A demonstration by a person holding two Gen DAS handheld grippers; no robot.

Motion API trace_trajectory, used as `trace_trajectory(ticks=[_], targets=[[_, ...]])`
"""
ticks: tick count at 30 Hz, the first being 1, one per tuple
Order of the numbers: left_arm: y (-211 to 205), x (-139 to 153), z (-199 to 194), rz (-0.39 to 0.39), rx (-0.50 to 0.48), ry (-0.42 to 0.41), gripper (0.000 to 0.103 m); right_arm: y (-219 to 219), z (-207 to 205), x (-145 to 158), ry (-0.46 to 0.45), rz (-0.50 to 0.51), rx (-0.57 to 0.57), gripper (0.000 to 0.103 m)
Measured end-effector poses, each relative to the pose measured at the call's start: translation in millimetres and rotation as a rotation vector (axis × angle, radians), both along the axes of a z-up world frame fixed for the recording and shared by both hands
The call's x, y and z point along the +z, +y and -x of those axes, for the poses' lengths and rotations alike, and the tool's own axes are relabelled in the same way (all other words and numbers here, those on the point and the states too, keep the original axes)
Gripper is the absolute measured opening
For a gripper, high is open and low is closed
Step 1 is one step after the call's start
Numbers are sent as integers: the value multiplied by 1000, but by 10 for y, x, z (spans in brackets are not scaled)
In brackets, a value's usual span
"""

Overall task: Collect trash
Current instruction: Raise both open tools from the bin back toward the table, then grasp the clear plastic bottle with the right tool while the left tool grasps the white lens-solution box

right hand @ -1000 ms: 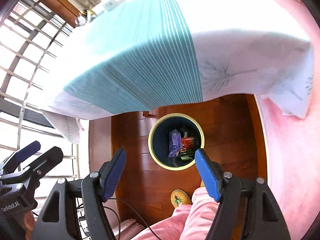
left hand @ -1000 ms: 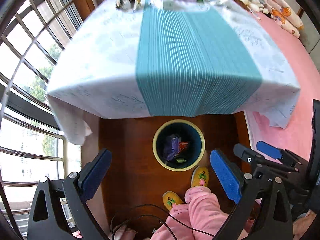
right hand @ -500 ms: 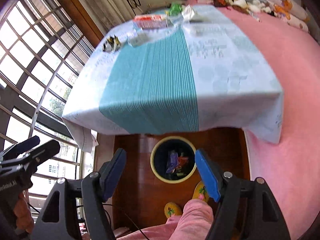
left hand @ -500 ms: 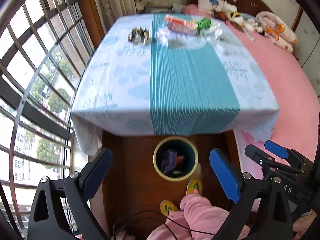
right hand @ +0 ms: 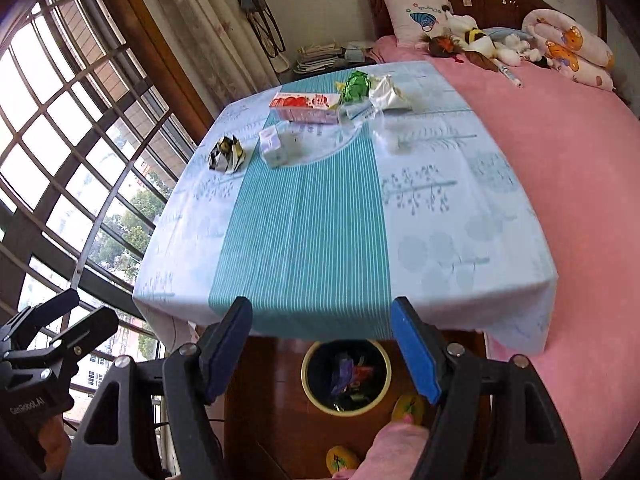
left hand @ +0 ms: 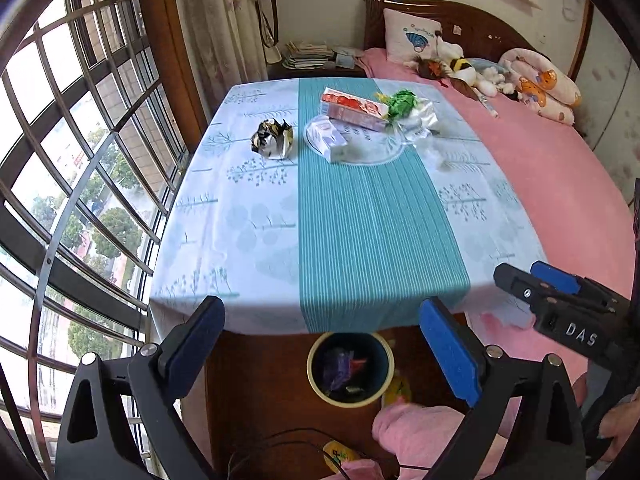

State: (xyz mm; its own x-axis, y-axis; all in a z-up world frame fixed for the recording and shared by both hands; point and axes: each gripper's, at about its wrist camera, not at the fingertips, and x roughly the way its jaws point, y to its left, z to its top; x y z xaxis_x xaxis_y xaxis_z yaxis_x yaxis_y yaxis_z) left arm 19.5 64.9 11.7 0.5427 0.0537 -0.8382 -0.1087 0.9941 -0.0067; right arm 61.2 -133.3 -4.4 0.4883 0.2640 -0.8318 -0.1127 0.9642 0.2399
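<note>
Trash lies at the far end of the table (left hand: 360,220): a crumpled black-and-yellow wrapper (left hand: 273,140), a small white box (left hand: 329,139), a long red-and-pink box (left hand: 356,109), a green wrapper (left hand: 401,105) and a silver wrapper (left hand: 420,120). A yellow-rimmed bin (left hand: 350,368) holding wrappers stands on the floor under the near table edge. My left gripper (left hand: 322,348) is open and empty above the bin. My right gripper (right hand: 322,350) is open and empty above the bin (right hand: 346,376) too. The wrapper (right hand: 227,154) and boxes (right hand: 306,108) also show in the right wrist view.
A barred window (left hand: 60,160) runs along the left of the table. A pink bed (left hand: 560,168) with plush toys borders the table's right side. The person's pink-clad legs (left hand: 420,432) and yellow slippers (right hand: 408,408) are beside the bin on the wooden floor.
Both grippers have tilted up from looking down into the bin to looking across the table top. The far trash and the bed have come into view. Both stay open.
</note>
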Motion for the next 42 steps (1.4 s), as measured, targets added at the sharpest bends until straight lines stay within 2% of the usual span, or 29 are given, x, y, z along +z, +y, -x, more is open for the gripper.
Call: trace_trajectory(ticks=[5,15,22,26,28,30,35,38,42], targets=[[32,-75,-424,-21,42,12,97,-111,-552,-87,23,-27,5,72],[29,-237,-1718,-17,161,48,97,-405,-2001,-342,96,-36,71,72],[50,-563,-2613,-18,230,94,97,-502,-2898,-635,152,-34,117,72],[84,-794,-3056,1,245,143,97,-473,-3267,-857,200,-64,144,66],[98,-909,-3212,12,256,160,97,-442,-3377,-980,231,-70,162,61],[117,-1008,-3336,17,273,182,97,-389,-3439,-1074,260,-77,186,52],[211,-1263,-3618,65,315,241,87,-277,-3450,-1191,279,-105,259,43],[260,-1419,-3729,80,333,278,79,-216,-3449,-1211,285,-125,296,33],[289,-1565,-3790,91,343,318,57,-145,-3429,-1204,273,-117,338,33]])
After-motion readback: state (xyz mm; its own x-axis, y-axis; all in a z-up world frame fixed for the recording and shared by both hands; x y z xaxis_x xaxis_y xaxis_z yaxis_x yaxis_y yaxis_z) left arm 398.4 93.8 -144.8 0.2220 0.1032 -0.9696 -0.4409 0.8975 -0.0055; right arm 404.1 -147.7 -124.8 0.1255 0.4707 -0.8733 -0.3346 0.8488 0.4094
